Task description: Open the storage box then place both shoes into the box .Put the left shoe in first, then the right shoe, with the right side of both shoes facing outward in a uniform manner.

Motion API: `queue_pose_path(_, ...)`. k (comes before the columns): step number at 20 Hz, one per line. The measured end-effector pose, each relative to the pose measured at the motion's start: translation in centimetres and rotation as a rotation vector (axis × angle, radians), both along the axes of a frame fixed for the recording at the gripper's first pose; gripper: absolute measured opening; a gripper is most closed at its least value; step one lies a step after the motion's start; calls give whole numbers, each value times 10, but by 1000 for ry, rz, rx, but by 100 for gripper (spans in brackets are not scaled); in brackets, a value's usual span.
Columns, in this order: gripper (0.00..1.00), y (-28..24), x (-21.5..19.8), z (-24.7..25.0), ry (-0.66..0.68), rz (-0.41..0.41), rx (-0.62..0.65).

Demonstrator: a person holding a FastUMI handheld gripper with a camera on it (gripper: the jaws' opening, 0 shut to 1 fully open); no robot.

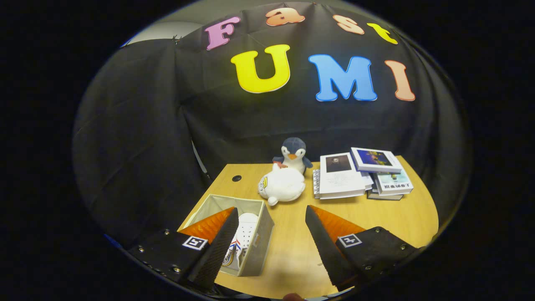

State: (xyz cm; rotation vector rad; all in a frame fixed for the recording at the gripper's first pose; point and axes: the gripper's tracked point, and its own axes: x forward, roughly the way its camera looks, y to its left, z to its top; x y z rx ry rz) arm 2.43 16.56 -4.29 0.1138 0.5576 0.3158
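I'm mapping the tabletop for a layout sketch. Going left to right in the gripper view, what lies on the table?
Storage box with a white shoe inside, white plush, stack of books. The gripper hangs open, holding nothing.

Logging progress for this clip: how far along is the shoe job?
Done: the storage box is open, with a white shoe inside. Whether it holds one shoe or two, and which way they face, can't be told; the left finger covers part of the box. In hand: nothing; the tool is open, above the table. Left: possibly the second shoe.
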Motion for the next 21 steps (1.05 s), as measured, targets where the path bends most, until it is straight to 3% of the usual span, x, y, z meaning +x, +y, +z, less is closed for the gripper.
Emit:
queue_pose_path(8, 98, -91, -5, 53, -207, -82, -142)
queue_pose_path(16, 98, -158, -19, 84, -374, -205, -120)
queue_pose_path(21, 98, -180, -23, 86, -403, -251, -118)
